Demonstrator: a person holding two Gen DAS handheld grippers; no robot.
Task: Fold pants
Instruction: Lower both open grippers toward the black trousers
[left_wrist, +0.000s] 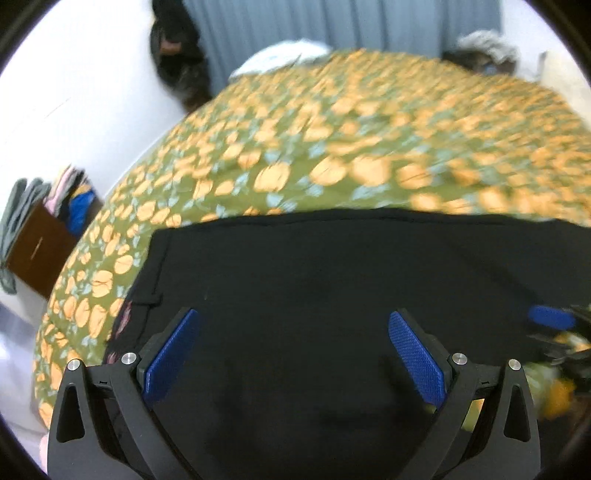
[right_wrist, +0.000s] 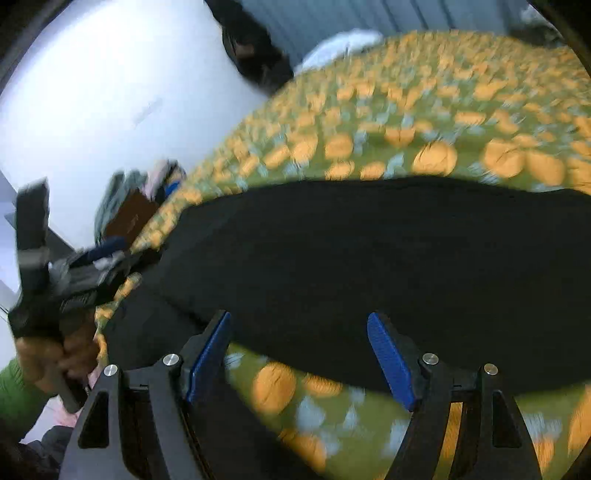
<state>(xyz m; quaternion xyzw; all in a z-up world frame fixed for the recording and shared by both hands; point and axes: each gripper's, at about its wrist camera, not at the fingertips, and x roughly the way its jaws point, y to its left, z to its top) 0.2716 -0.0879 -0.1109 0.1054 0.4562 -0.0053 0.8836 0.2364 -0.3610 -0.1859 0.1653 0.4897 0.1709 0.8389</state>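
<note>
Black pants (left_wrist: 314, 295) lie flat on a bed with a green and orange floral cover (left_wrist: 332, 140). My left gripper (left_wrist: 293, 321) is open and empty, hovering above the pants near their left end with the belt loop. In the right wrist view the pants (right_wrist: 369, 251) stretch across the cover (right_wrist: 406, 110). My right gripper (right_wrist: 299, 325) is open and empty above the pants' near edge. The left gripper (right_wrist: 110, 266) shows at the left of that view, held by a hand. The right gripper's blue pad (left_wrist: 550, 317) shows at the right edge of the left wrist view.
A brown box (left_wrist: 40, 243) stuffed with folded clothes stands on the floor left of the bed. White bedding (left_wrist: 280, 55) lies at the bed's far end before a grey curtain (left_wrist: 332, 22). A dark object (left_wrist: 173, 59) hangs on the white wall.
</note>
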